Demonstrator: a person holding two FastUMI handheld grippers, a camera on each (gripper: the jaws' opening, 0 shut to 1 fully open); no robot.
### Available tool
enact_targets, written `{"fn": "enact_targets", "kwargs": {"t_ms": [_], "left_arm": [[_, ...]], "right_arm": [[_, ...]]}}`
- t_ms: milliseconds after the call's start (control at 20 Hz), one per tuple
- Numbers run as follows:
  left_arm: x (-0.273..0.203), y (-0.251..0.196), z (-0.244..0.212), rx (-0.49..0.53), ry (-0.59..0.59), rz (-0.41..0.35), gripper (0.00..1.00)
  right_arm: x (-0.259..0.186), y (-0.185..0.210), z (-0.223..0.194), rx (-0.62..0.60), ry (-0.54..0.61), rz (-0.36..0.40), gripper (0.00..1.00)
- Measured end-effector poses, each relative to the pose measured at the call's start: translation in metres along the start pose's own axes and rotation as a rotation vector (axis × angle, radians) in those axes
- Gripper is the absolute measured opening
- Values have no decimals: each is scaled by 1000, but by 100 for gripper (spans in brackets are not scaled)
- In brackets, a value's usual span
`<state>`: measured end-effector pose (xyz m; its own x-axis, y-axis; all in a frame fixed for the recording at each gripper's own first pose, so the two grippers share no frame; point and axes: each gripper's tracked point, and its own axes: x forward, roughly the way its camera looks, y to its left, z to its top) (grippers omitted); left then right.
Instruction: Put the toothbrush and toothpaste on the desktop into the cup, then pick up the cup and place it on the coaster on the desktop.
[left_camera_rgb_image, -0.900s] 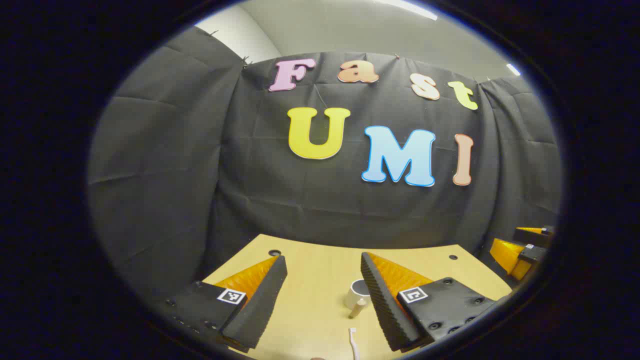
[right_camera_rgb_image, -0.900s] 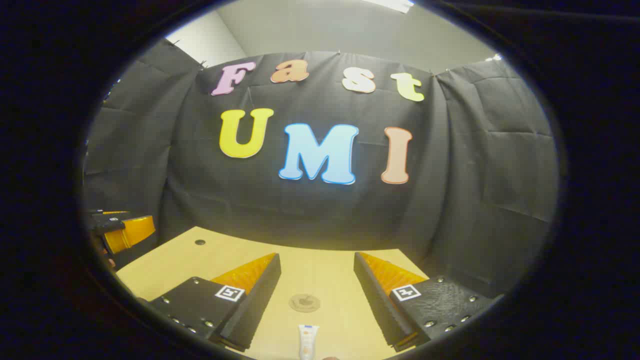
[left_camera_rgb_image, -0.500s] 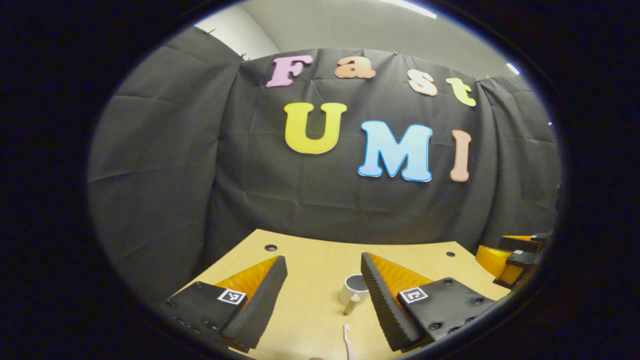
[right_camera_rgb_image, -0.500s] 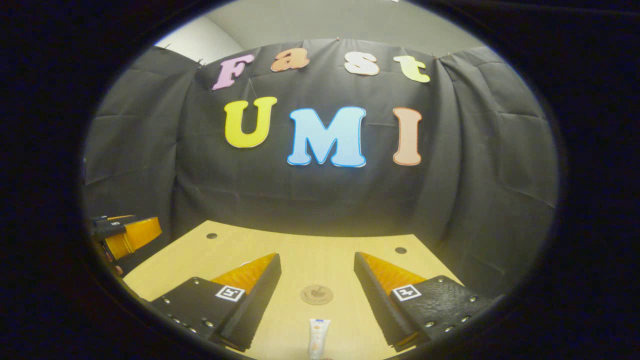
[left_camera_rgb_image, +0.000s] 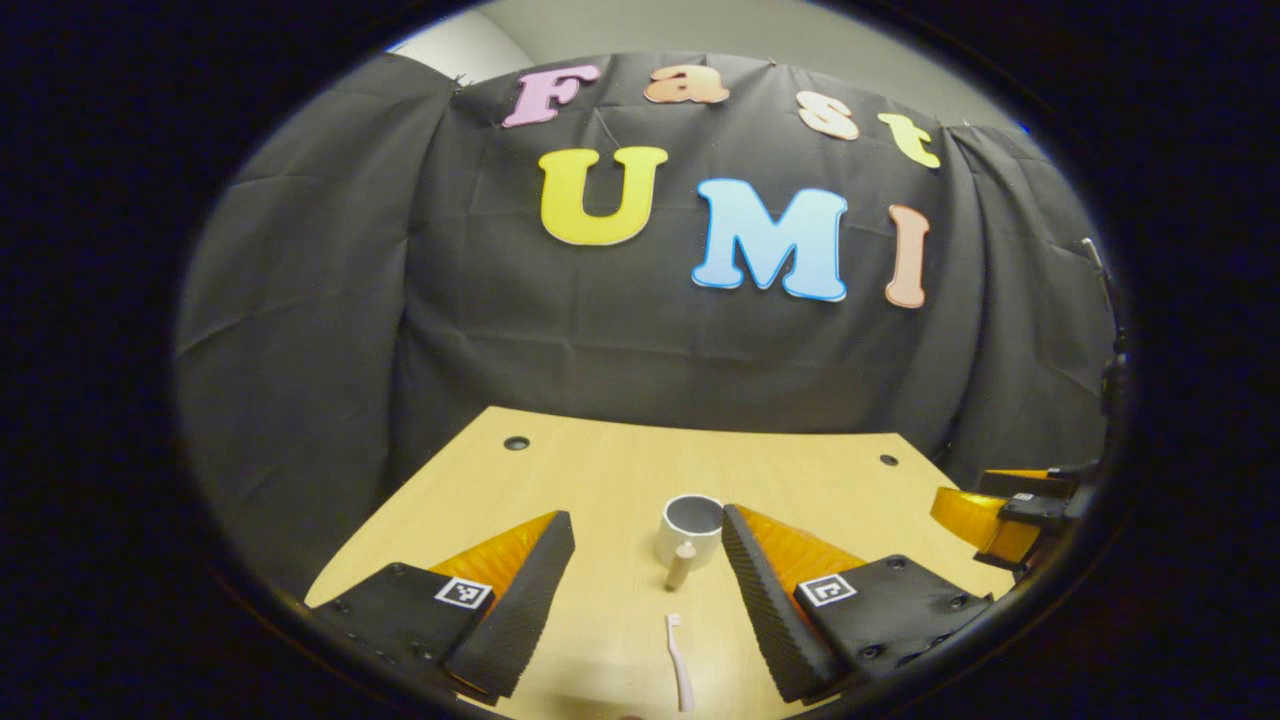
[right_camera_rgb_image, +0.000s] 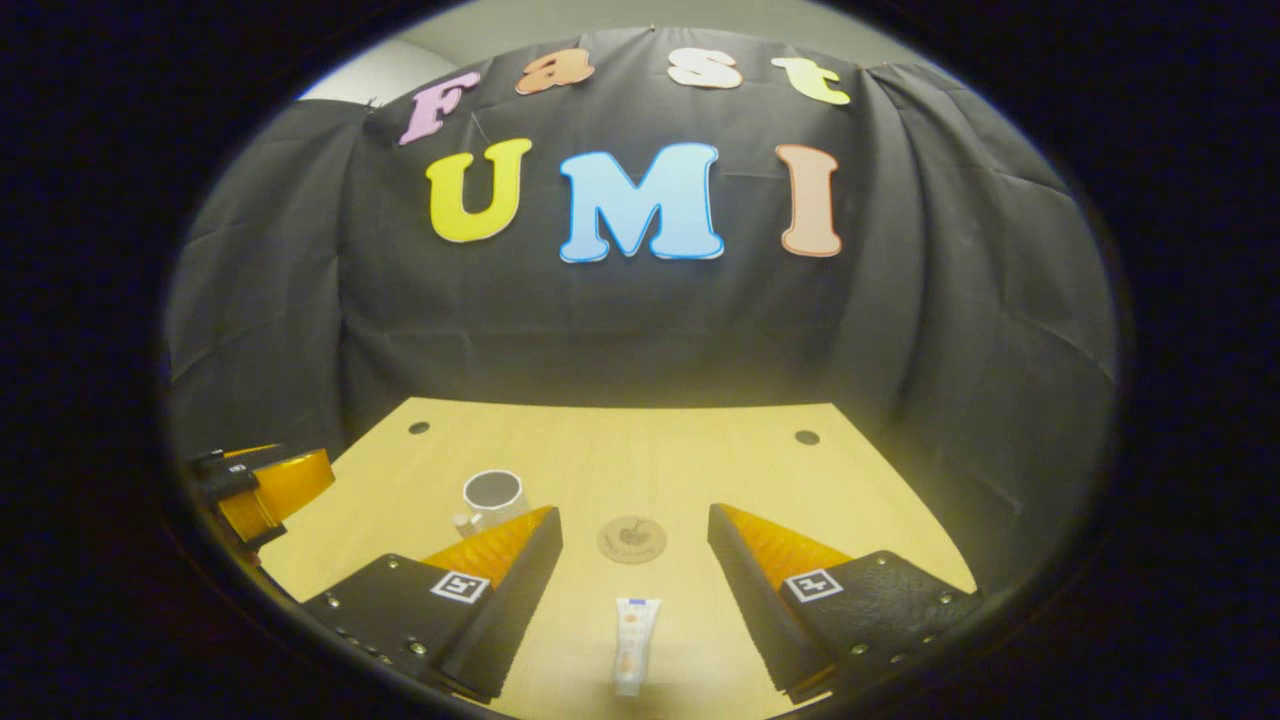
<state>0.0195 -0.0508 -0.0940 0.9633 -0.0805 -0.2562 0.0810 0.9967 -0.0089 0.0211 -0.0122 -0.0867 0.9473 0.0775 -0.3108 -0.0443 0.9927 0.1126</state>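
In the left gripper view a white cup (left_camera_rgb_image: 689, 528) with a handle toward me stands on the wooden desktop (left_camera_rgb_image: 600, 470), and a pale toothbrush (left_camera_rgb_image: 680, 675) lies nearer. My left gripper (left_camera_rgb_image: 640, 545) hangs open above them, holding nothing. In the right gripper view a white toothpaste tube (right_camera_rgb_image: 634, 643) lies between and below the open fingers of my right gripper (right_camera_rgb_image: 634, 535). A round brown coaster (right_camera_rgb_image: 632, 538) lies just beyond the tube. The cup (right_camera_rgb_image: 493, 497) stands to the left. Each view catches the other gripper at its edge: the right gripper (left_camera_rgb_image: 1010, 505) and the left gripper (right_camera_rgb_image: 265, 485).
The desktop (right_camera_rgb_image: 620, 450) ends at the black cloth wall behind it. Small dark holes sit near its back corners, one at the far left (left_camera_rgb_image: 516, 442) and one at the far right (right_camera_rgb_image: 806, 437).
Both views have tilted downward and show more of the desktop. The cup has come into the right gripper view. Toothbrush and toothpaste sit higher in their views. Both grippers stay open.
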Motion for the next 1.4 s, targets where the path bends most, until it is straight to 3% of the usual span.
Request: {"fn": "enact_targets", "kwargs": {"t_ms": [100,150,500,550,600,750,900,1000,1050,1100,1200,1400], "left_arm": [[8,0,-22,-8,62,-9,95],[11,-1,-31,-11,87,-11,99],[38,-12,-102,-36,268,-43,96],[39,-14,-113,-45,293,-55,100],[42,-17,-123,-48,320,-62,96],[48,-22,-155,-39,399,-67,99],[50,-22,-187,-36,480,-64,96],[52,-25,-203,-48,532,-68,100],[52,-25,-210,-56,556,-66,96],[53,-25,-217,-63,577,-62,100],[54,-23,-232,-70,618,-48,97],[58,-20,-252,-89,677,-33,100]], "right_arm": [[4,2,-17,2,62,3,92],[6,2,-23,7,87,5,92],[19,-1,-72,34,267,-5,92],[20,0,-81,41,295,-5,92],[20,-1,-95,49,320,-7,92],[23,-6,-124,69,405,-14,92],[26,-6,-155,84,498,-17,93],[28,-7,-167,91,529,-21,93],[28,-8,-170,88,542,-24,93],[29,-9,-176,80,556,-26,94],[33,-7,-186,67,583,-26,94],[39,-3,-205,47,626,-27,93]]}}
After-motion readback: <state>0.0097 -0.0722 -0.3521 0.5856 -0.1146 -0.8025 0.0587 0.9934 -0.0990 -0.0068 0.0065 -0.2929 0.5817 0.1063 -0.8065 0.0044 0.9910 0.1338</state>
